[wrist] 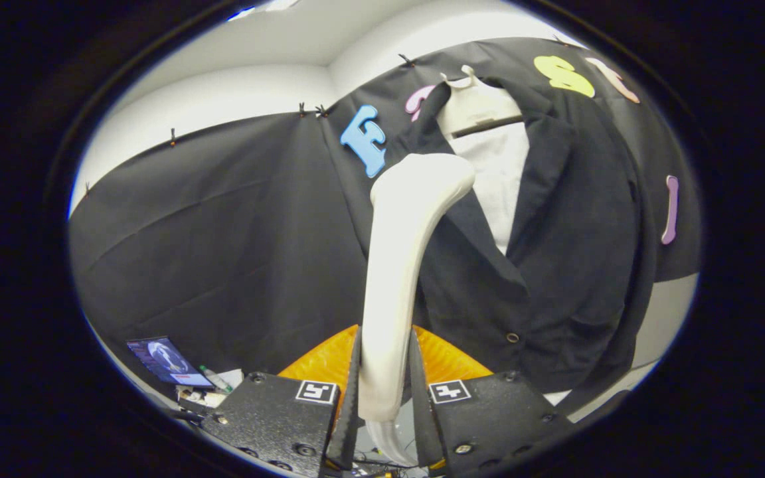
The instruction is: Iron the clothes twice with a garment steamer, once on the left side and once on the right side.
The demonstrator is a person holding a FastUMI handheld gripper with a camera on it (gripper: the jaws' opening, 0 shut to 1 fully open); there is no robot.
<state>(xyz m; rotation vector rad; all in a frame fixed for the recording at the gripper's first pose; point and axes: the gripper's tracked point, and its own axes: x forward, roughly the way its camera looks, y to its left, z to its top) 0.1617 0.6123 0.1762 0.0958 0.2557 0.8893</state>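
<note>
Gripper (386,392) at bottom centre clamped on steamer (399,279) handle, both fingers pressing it so head stays up near jacket (555,252) collar, upper centre-right, w/ jacket on hanger (479,106) for prob. a downward pass along the lapel.

1. a staged recording booth rather than a lived-in home: black cloth (223,226) is clipped up as a wall by small dark clips (303,108), with plain white wall (236,93) and ceiling showing above it.
2. a dark suit jacket (575,252) over a white shirt front hangs on a pale plastic hanger (479,99) against the cloth, set up like a test prop.
3. low beside the cloth, a lit monitor screen (167,358) sits amid clutter, including what looks like a small bottle (216,378), marking a data-collection workspace.
4. square black-and-white tracking markers (317,391) point to lab equipment.
</note>
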